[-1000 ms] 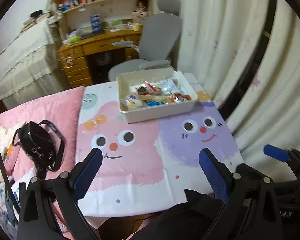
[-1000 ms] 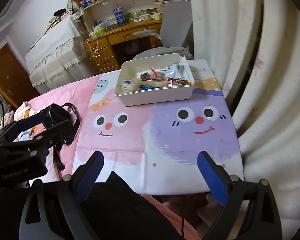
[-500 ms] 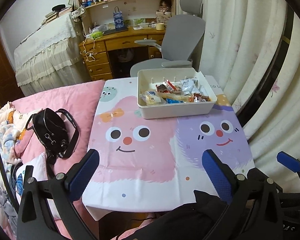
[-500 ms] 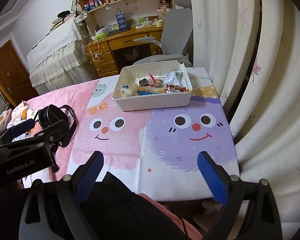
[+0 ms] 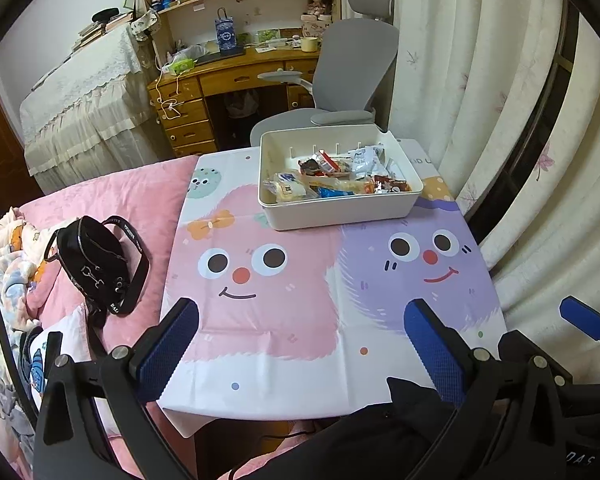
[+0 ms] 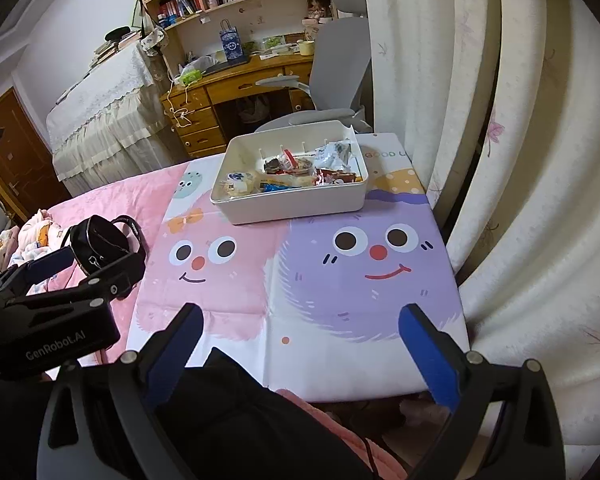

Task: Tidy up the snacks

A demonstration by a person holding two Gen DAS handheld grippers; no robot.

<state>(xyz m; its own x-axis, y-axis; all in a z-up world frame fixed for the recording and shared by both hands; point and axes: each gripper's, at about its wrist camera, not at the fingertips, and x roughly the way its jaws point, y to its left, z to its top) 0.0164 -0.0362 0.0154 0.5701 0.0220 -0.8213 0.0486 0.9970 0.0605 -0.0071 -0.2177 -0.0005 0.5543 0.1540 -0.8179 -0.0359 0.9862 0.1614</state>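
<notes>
Scene: a small table (image 5: 340,384) under a cartoon-face cloth (image 5: 284,312), a bed with a pink cover to its left, curtains to its right.
Snack box: a cream plastic box (image 5: 340,210) stands at the far edge of the table, upright, straddling the pink and purple faces.
Snacks: a loose heap of wrapped snacks (image 5: 336,178) lies inside the box, mostly in its near half; none lie on the cloth.
Left gripper: the left gripper (image 5: 300,344) hovers over the near edge of the table, its fingers spread wide with nothing between them.
Right gripper: the right gripper (image 6: 298,340) hangs beside it on the purple side, fingers likewise wide apart and empty.
Distance to task: both grippers are well apart from the box.
Handling, snacks: likely light, crinkly and slippery in foil or film; the contents may crush, so a gentle pinch seems wise.
Where to grip a snack: across the flat body or on a sealed end seam, choosing a packet on top of the heap.
Handling, box: stiff and smooth-walled, probably light; its rim or a short wall gives the best hold.
Off task: a black bag (image 5: 96,264) rests on the bed, clear of the table.
</notes>
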